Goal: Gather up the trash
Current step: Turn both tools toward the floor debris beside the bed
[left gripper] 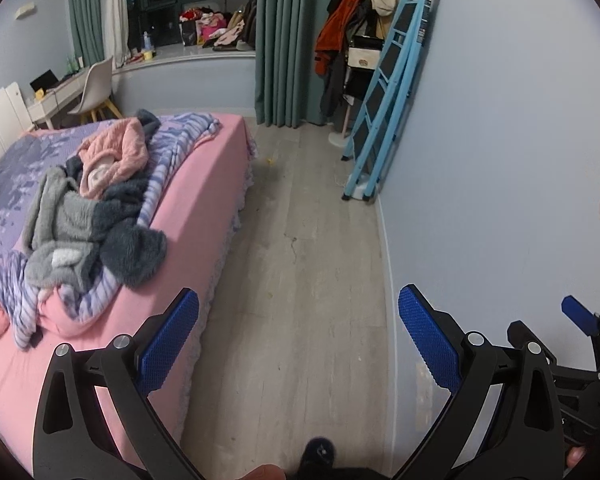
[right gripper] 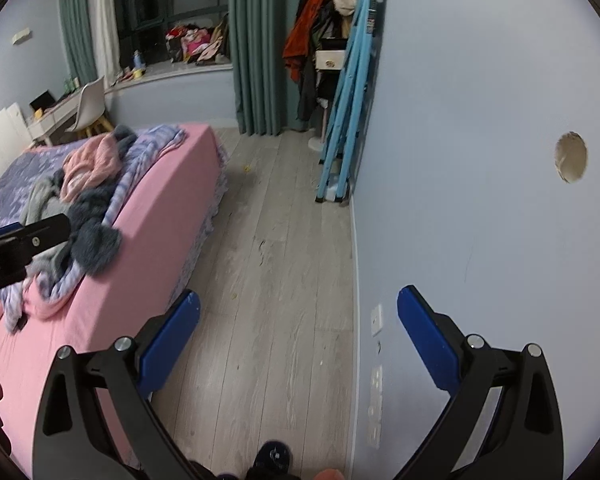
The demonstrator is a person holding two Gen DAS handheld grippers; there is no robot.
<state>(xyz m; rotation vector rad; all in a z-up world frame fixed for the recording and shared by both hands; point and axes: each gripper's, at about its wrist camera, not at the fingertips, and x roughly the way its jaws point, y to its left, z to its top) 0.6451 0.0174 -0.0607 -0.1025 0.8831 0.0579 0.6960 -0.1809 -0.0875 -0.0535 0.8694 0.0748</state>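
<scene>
Both claws wide apart, empty: left claw (left gripper: 298, 336), right claw (right gripper: 298, 334), held above floor (right gripper: 268, 264) btwn bed (left gripper: 204, 200) and wall (right gripper: 480, 80). Trash: small yellow scrap (left gripper: 269, 160) on floor near bed's far corner. Clothes pile (left gripper: 96, 208) on bed, blue ladder (left gripper: 384, 100) against wall.

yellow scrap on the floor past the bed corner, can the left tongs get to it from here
Probably not yet. The yellow scrap lies far down the floor, well beyond the open, empty left tongs. Nothing blocks the way between the bed and the wall, so walking forward should do.
</scene>
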